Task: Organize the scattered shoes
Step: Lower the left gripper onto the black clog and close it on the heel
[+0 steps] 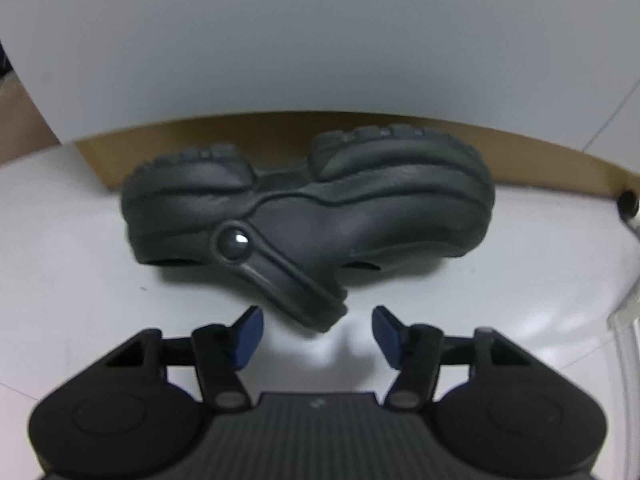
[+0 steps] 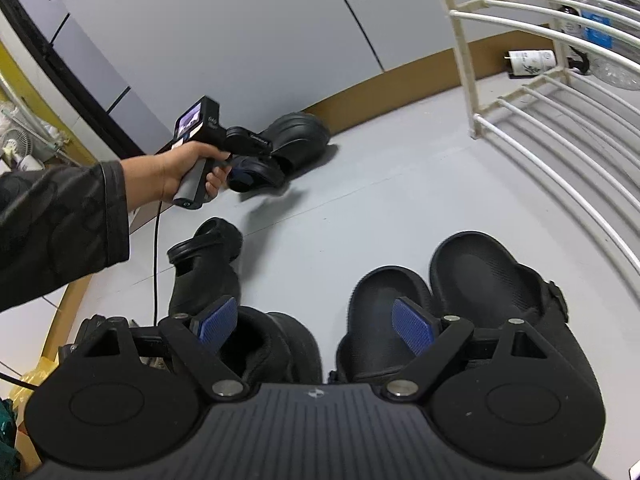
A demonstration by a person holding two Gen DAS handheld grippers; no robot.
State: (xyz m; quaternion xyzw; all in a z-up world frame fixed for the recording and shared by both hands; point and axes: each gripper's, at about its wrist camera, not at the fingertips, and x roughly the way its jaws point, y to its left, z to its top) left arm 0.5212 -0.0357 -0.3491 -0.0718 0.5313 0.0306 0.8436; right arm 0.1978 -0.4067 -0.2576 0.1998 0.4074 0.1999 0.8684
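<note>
A: While the left gripper [image 1: 318,322] hangs over the overturned clog [image 1: 308,216], note the jaws: spread, pads clear of the rubber, nothing pinched. Heel strap [image 1: 296,280] pokes into the gap from 12 o'clock, nearer the left pad.

B: Clog position?

A: Sole up, lying on its side on the pale floor [image 1: 80,260], just short of the brown skirting [image 1: 540,164] at 12 o'clock. In the right wrist view the same shoe sits at 11 o'clock with the person's hand [image 2: 180,172] on the gripper handle beside it.

B: Right gripper [image 2: 316,320]?

A: Jaws wide, nothing between the pads. Below it a pair of black clogs [image 2: 440,300] sit side by side at 2 o'clock, another clog [image 2: 208,264] at 10 o'clock. White rack [image 2: 540,92] stands at 1 o'clock.

B: How to take the strap well?

A: My judgement: centre the strap between both pads before pinching, since it now sits off to the left. Go a touch deeper, so the pads bite the thick strap edge near the rivet [image 1: 234,244] rather than its tip. Strap pivots, so expect the shoe to swing when lifted; lift slowly, keep it low
</note>
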